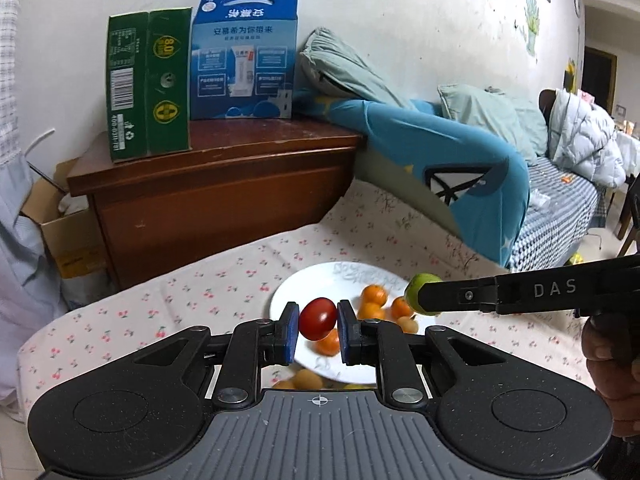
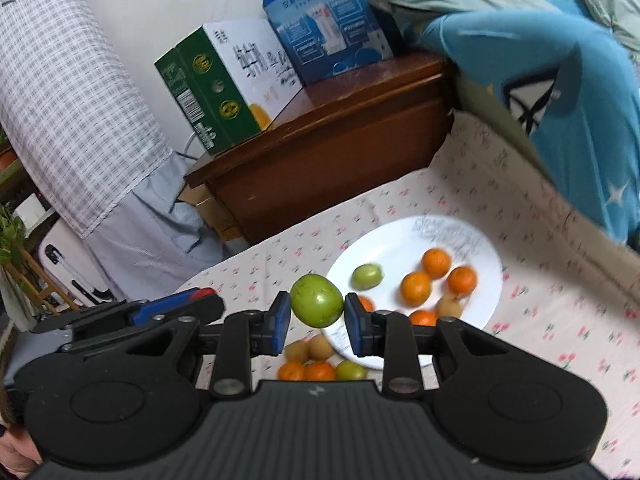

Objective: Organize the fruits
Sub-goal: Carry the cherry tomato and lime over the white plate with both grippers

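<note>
Soft, even indoor light fills both views, with no hard shadows and only a faint sheen on the wooden cabinet (image 1: 224, 168) beyond the left gripper (image 1: 318, 326). The fisheye lens bends the wall and boxes toward the dark corners, and the grippers' own bodies stay sharp while the plate (image 2: 384, 240) and oranges (image 2: 416, 288) beneath the right gripper (image 2: 317, 318) smear with motion blur. The held red tomato (image 1: 318, 318) and green fruit (image 2: 316, 306) look crisp against that blurred cloth (image 2: 560, 320).
</note>
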